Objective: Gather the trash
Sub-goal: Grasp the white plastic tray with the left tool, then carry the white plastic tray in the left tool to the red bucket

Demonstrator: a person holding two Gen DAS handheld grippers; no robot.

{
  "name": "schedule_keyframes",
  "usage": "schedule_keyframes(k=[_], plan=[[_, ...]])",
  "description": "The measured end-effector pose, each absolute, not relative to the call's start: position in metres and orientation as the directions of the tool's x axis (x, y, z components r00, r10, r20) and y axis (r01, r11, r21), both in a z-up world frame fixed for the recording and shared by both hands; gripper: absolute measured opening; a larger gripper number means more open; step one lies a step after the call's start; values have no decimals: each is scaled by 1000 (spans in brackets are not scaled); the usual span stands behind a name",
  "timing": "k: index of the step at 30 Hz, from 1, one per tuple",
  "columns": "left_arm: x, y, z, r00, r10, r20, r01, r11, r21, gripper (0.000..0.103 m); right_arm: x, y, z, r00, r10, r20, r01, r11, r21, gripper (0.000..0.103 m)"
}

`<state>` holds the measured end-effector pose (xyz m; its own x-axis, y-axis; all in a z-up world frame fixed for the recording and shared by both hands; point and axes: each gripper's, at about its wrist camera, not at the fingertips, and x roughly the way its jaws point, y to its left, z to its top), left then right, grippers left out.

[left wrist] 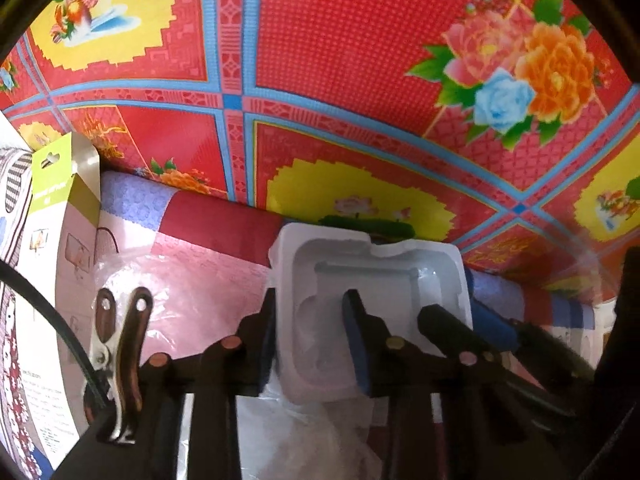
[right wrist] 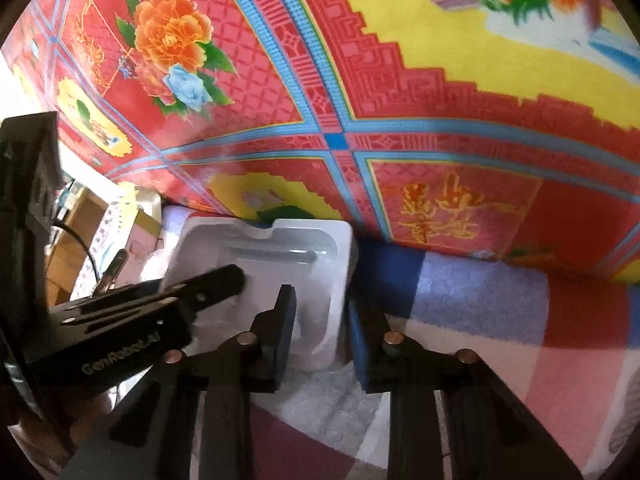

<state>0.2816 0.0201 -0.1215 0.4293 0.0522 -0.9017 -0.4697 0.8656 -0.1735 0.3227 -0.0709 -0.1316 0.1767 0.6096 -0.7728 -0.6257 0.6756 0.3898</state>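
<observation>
Left gripper clamps the left wall of the white moulded plastic packaging tray; right gripper grasps its right wall, on the checked blanket

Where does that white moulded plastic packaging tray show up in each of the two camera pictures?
Left wrist view: white moulded plastic tray, bottom centre, between this gripper's fingers.
Right wrist view: same tray, lower left of centre.
Shared landmark: red floral patterned sheet rising behind it.
</observation>
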Motion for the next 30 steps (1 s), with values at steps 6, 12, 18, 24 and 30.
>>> schedule_keyframes(k=[6, 12, 18, 24, 30], plan=[[272, 3, -101, 463, 71, -884, -436, 886, -157, 24, 309, -85, -114, 238, 648, -723, -629, 670, 394, 20], [255, -14, -73, 512, 88, -855, -401, 904, -147, 25, 293, -102, -86, 282, 666, -690, -636, 669, 385, 20], [229, -28, -53, 542, 71, -837, -370, 915, -162, 25, 273, -120, -65, 318, 656, -684, -632, 685, 363, 20], [198, -40, -34, 559, 39, -829, -336, 924, -183, 25, 244, -146, -50, 348, 641, -684, -612, 708, 352, 20], [173, -40, -26, 563, 17, -827, -298, 937, -184, 26, 209, -170, -41, 372, 620, -691, -576, 738, 352, 20]])
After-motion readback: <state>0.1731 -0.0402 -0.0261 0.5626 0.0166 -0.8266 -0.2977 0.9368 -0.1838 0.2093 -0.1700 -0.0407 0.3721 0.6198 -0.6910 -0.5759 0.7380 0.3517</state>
